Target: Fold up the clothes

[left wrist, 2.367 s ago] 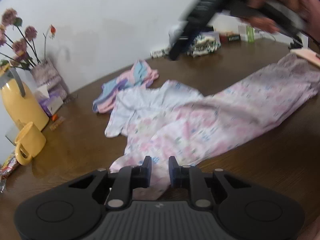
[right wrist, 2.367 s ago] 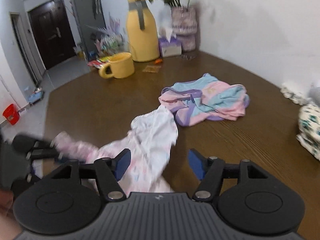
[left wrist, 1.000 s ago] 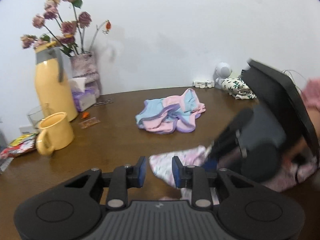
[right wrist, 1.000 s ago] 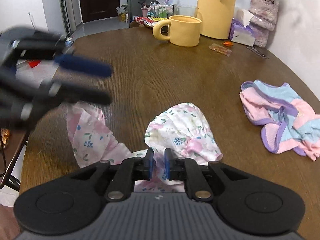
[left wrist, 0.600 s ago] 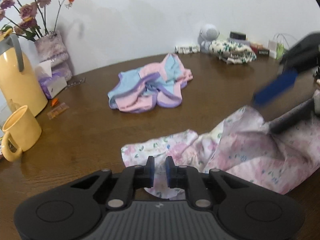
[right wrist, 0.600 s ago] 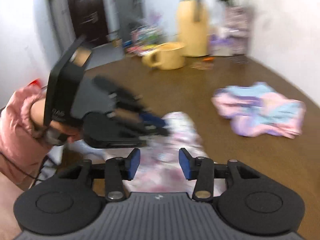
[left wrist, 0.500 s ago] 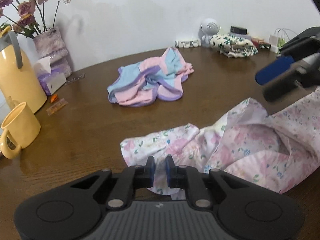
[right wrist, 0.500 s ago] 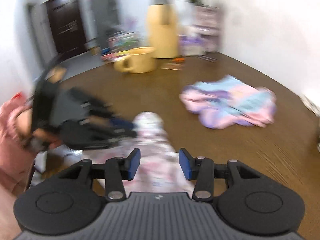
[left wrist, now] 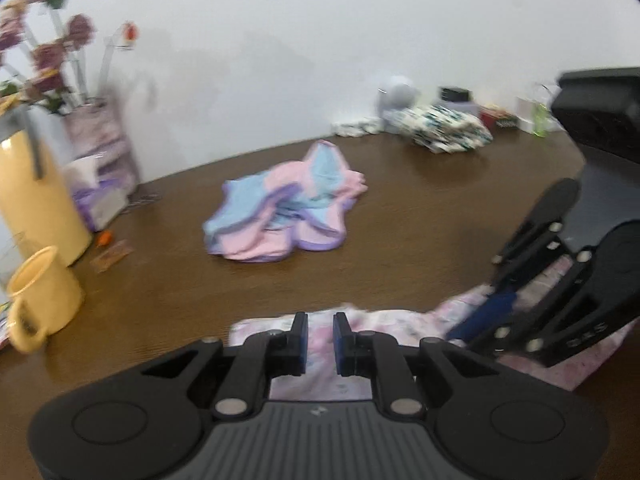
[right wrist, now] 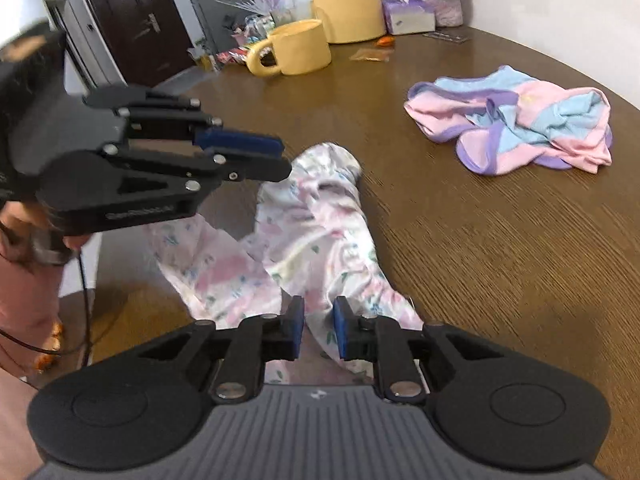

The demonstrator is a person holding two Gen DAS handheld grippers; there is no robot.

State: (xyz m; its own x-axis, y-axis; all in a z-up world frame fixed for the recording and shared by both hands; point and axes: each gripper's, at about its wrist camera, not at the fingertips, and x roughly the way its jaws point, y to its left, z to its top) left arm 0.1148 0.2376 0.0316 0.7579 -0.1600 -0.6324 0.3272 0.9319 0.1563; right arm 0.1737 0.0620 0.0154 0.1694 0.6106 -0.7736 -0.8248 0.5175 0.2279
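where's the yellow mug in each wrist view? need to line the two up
Left wrist: yellow mug at the far left edge, low, handle towards the camera, just below the yellow jug.
Right wrist: the mug is upper centre-left, handle on its left, the jug behind it at the top edge.
Shared landmark: the pink and blue garment, mid-table in the left view, at upper right in the right view.
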